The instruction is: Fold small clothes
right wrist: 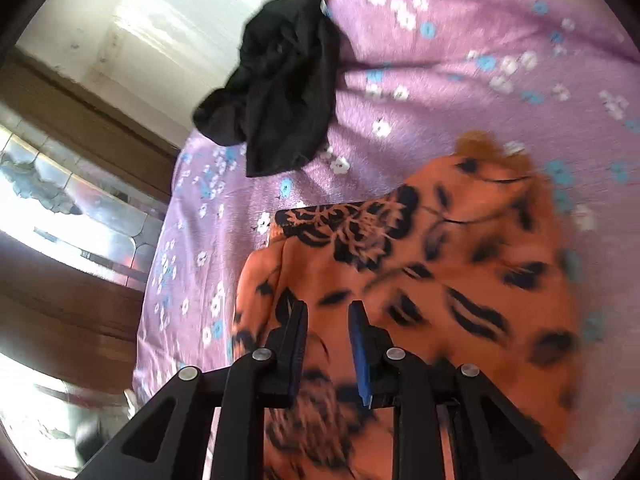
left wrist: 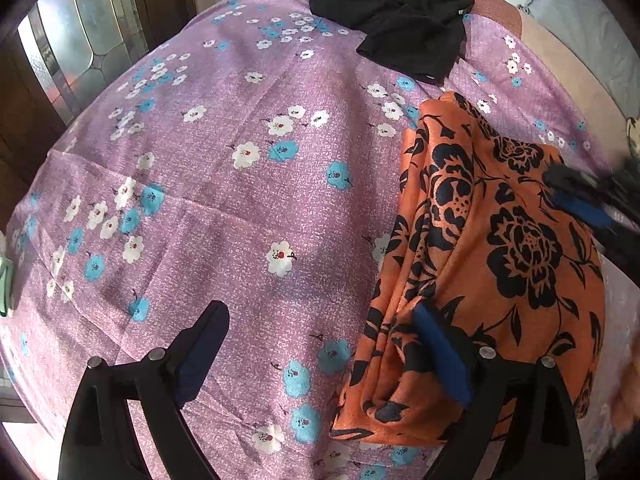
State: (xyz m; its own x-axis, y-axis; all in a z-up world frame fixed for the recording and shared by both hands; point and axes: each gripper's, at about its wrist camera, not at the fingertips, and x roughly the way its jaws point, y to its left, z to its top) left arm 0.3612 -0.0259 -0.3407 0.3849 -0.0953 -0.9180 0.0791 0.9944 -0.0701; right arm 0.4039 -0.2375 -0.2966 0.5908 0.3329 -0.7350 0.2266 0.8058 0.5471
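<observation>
Orange cloth [left wrist: 480, 248] printed with black roses lies bunched in soft lengthwise folds on a purple sheet [left wrist: 240, 184] dotted with white and blue flowers. In the left wrist view it fills the area from 2 to 5 o'clock; in the right wrist view [right wrist: 420, 264] it spreads from the centre toward 4 o'clock, blurred.

The left gripper [left wrist: 320, 360] is seen with its fingers spread wide. One blue pad [left wrist: 440, 356] is laid against the near edge of the cloth, the other is held over bare sheet; nothing is pinched. The right gripper [right wrist: 328, 344] is held low over the cloth with a narrow gap between its fingers. Cloth shows through that gap, but whether any is caught cannot be told. Its tips also appear, blurred, at 3 o'clock in the left view.

A black garment [left wrist: 400, 20] is heaped near the far edge of the sheet, at 12 o'clock, well apart from the cloth.

The step in hand is judged to be an early fold: the cloth is still rumpled, not squared. Next, two edge points would need to be gripped and the cloth drawn flat before being doubled over.
</observation>
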